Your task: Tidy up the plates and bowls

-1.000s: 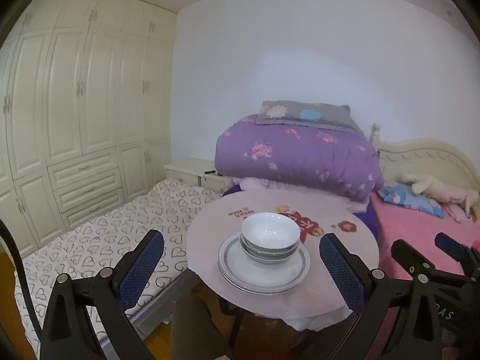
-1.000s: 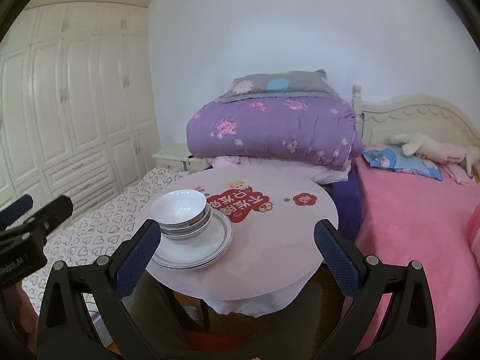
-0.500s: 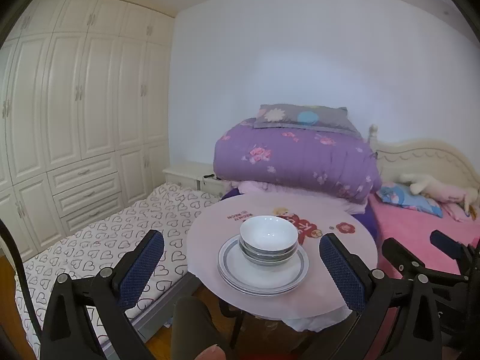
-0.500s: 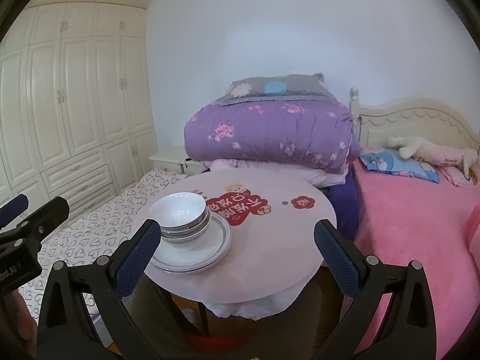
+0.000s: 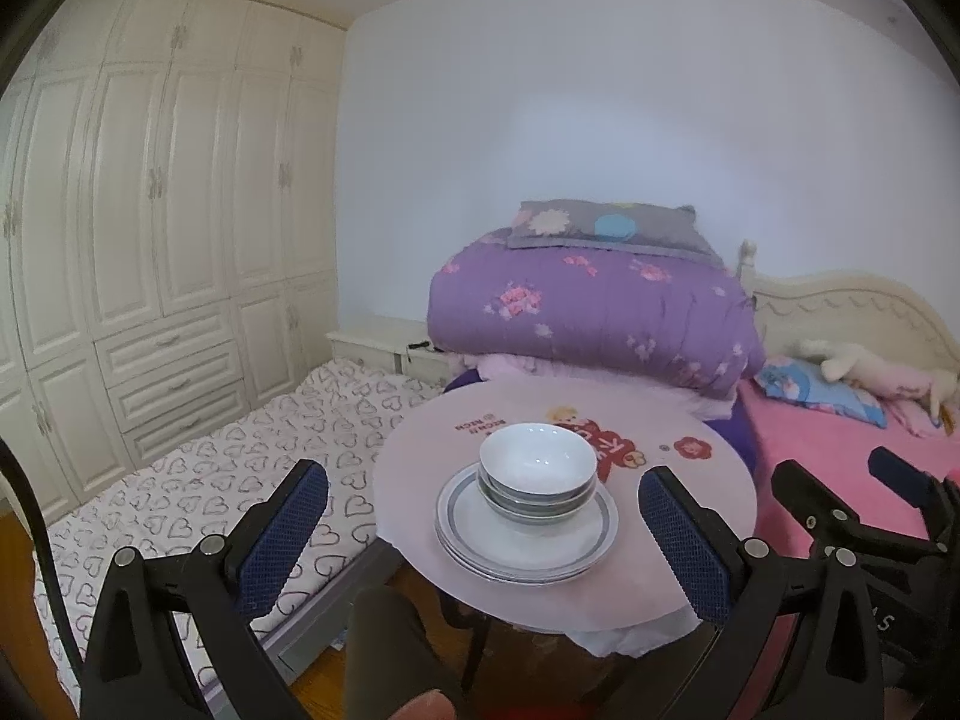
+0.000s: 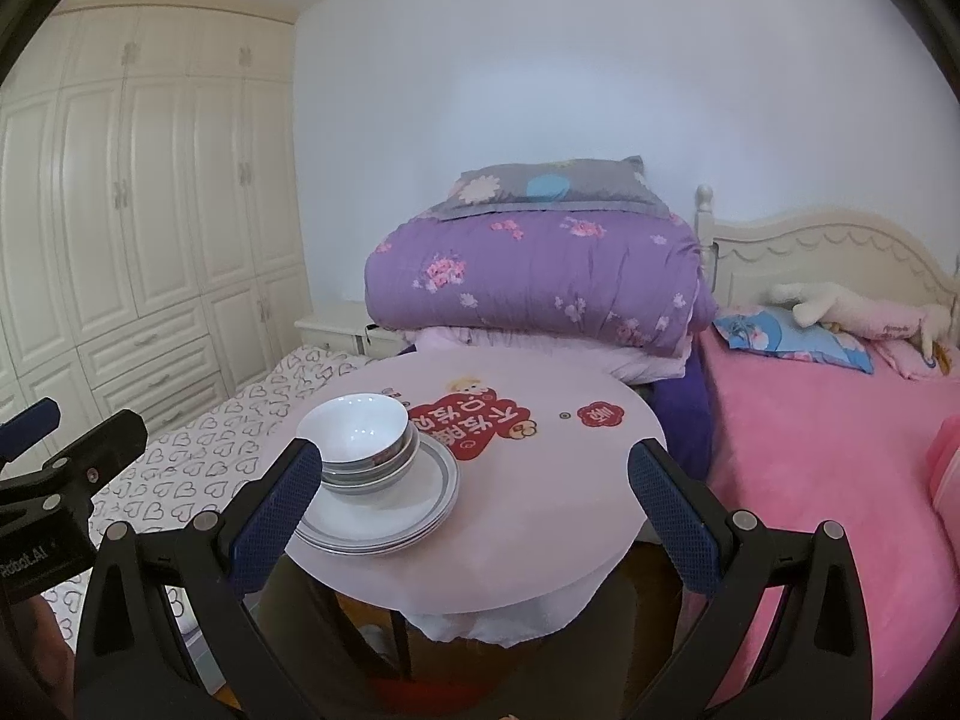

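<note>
A stack of white bowls (image 5: 537,477) sits on a stack of grey-rimmed white plates (image 5: 527,543) on the round pink table (image 5: 690,498). In the right wrist view the bowls (image 6: 360,438) and plates (image 6: 390,510) lie at the table's (image 6: 570,480) left side. My left gripper (image 5: 483,531) is open and empty, held back from the table's near edge with the stack framed between its fingers. My right gripper (image 6: 471,498) is open and empty, also short of the table. The other gripper shows at the right edge of the left view (image 5: 852,516) and the left edge of the right view (image 6: 54,456).
A low bed with heart-print sheet (image 5: 198,480) lies left of the table. A pink bed (image 6: 828,456) with folded purple quilt (image 6: 534,276) and pillows stands behind and right. White wardrobes (image 5: 150,240) line the left wall. A nightstand (image 5: 384,345) stands by the wall.
Both grippers have tilted up and drawn back slightly, so the table and stack sit lower in each view. The dishes have not moved and both grippers stay open.
</note>
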Demonstrator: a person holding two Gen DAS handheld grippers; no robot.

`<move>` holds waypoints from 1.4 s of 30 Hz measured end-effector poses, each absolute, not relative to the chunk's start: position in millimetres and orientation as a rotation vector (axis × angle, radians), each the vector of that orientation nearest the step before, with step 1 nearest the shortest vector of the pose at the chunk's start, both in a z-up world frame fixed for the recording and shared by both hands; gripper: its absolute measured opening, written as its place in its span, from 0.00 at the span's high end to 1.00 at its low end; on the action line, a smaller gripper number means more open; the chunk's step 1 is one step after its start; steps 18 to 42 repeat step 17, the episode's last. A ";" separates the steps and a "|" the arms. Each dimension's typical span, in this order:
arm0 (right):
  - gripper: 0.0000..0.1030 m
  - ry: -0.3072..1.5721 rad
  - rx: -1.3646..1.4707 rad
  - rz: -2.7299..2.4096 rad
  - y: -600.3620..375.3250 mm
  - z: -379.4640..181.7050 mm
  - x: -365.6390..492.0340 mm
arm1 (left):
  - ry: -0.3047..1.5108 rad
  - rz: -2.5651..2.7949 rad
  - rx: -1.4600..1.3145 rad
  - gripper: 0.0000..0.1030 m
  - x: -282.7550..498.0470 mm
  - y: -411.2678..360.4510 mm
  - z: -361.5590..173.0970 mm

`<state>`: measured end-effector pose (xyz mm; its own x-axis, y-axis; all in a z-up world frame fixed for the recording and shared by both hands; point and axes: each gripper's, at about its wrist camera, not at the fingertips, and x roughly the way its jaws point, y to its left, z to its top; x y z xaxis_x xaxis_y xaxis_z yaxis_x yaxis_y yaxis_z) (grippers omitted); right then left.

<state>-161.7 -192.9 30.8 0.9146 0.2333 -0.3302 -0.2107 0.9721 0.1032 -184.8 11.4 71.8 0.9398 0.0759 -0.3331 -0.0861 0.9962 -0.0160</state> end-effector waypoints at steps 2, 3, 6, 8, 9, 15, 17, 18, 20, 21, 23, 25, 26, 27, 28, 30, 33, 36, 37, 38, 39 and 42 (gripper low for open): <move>0.00 0.347 0.066 0.229 -193.2 30.8 -161.7 | 0.332 0.091 -0.023 0.01 -186.1 10.3 72.2; 0.00 0.348 0.066 0.229 -193.4 30.8 -161.6 | 0.331 0.089 -0.023 0.01 -185.7 9.9 70.7; 0.00 0.348 0.066 0.229 -193.3 30.9 -161.8 | 0.333 0.082 -0.028 0.01 -184.3 9.5 69.4; 0.00 0.346 0.066 0.228 -193.4 31.1 -162.0 | 0.332 0.081 -0.029 0.01 -184.5 9.8 69.1; 0.00 0.347 0.066 0.229 -193.4 31.2 -161.8 | 0.331 0.081 -0.029 0.01 -185.0 9.8 68.9; 0.00 0.346 0.064 0.229 -193.1 31.1 -161.9 | 0.324 0.060 -0.035 0.01 -187.9 9.9 66.8; 0.00 0.347 0.065 0.228 -193.3 31.7 -161.9 | 0.329 0.060 -0.040 0.01 -187.2 11.5 65.0; 0.00 0.347 0.065 0.228 -193.3 31.7 -161.9 | 0.329 0.060 -0.040 0.01 -187.2 11.5 65.0; 0.00 0.347 0.065 0.228 -193.3 31.7 -161.9 | 0.329 0.060 -0.040 0.01 -187.2 11.5 65.0; 0.00 0.347 0.065 0.228 -193.3 31.7 -161.9 | 0.329 0.060 -0.040 0.01 -187.2 11.5 65.0; 0.00 0.347 0.065 0.228 -193.3 31.7 -161.9 | 0.329 0.060 -0.040 0.01 -187.2 11.5 65.0; 0.00 0.347 0.065 0.228 -193.3 31.7 -161.9 | 0.329 0.060 -0.040 0.01 -187.2 11.5 65.0; 0.00 0.347 0.065 0.228 -193.3 31.7 -161.9 | 0.329 0.060 -0.040 0.01 -187.2 11.5 65.0; 0.00 0.347 0.065 0.228 -193.3 31.7 -161.9 | 0.329 0.060 -0.040 0.01 -187.2 11.5 65.0; 0.00 0.347 0.065 0.228 -193.3 31.7 -161.9 | 0.329 0.060 -0.040 0.01 -187.2 11.5 65.0; 0.00 0.347 0.065 0.228 -193.3 31.7 -161.9 | 0.329 0.060 -0.040 0.01 -187.2 11.5 65.0; 0.00 0.347 0.065 0.228 -193.3 31.7 -161.9 | 0.329 0.060 -0.040 0.01 -187.2 11.5 65.0; 0.00 0.347 0.065 0.228 -193.3 31.7 -161.9 | 0.329 0.060 -0.040 0.01 -187.2 11.5 65.0; 0.00 0.347 0.065 0.228 -193.3 31.7 -161.9 | 0.329 0.060 -0.040 0.01 -187.2 11.5 65.0; 0.00 0.347 0.065 0.228 -193.3 31.7 -161.9 | 0.329 0.060 -0.040 0.01 -187.2 11.5 65.0; 0.00 0.347 0.065 0.228 -193.3 31.7 -161.9 | 0.329 0.060 -0.040 0.01 -187.2 11.5 65.0; 0.00 0.347 0.065 0.228 -193.3 31.7 -161.9 | 0.329 0.060 -0.040 0.01 -187.2 11.5 65.0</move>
